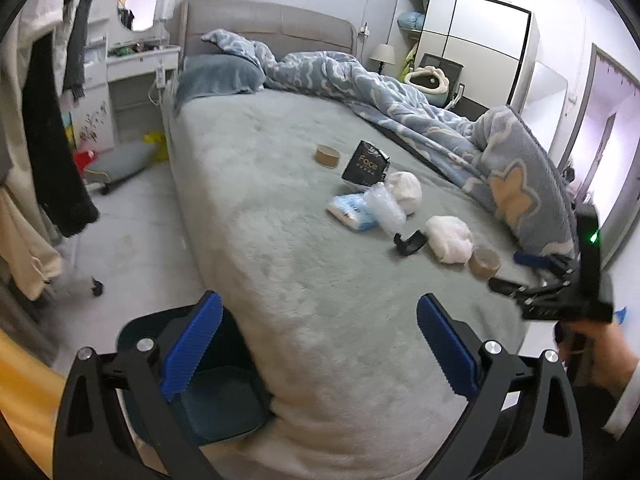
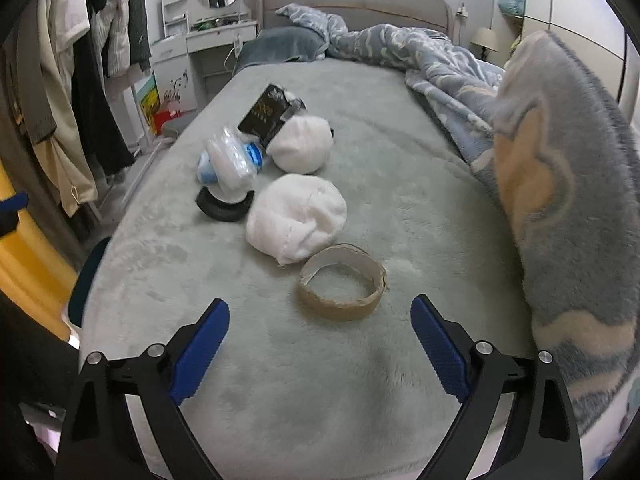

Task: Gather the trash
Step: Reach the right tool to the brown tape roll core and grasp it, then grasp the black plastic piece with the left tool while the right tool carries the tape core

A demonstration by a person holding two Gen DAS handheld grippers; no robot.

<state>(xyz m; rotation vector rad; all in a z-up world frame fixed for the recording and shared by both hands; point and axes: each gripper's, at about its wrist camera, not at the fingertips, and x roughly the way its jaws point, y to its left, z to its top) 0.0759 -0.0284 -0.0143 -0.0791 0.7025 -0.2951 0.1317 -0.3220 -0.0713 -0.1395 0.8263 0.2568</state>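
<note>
While clothes (image 2: 100,60) hang at the far left of the room, the left gripper (image 1: 320,344) hovers over the near corner of the bed (image 1: 280,240), its blue fingers (image 1: 192,344) spread wide with nothing between them; a dark bin (image 1: 216,396) sits on the floor just below that corner. Across the grey-green bed cover the trash lies in a loose cluster — a cardboard tape ring (image 1: 327,155) farthest back, a black packet (image 1: 366,164), a blue-and-white wrapper (image 1: 352,210) under clear crumpled plastic (image 1: 386,208), a black curved piece (image 1: 410,242), and two white wads (image 1: 448,238). Just right of the nearer wad rests a second cardboard ring (image 2: 342,286). The right gripper (image 2: 320,344) points at this ring — its fingers (image 2: 438,354) are released and empty, the ring lying just ahead of their tips, untouched. Further right, a rumpled blue blanket (image 2: 560,160) is heaped along the bed's edge.
</note>
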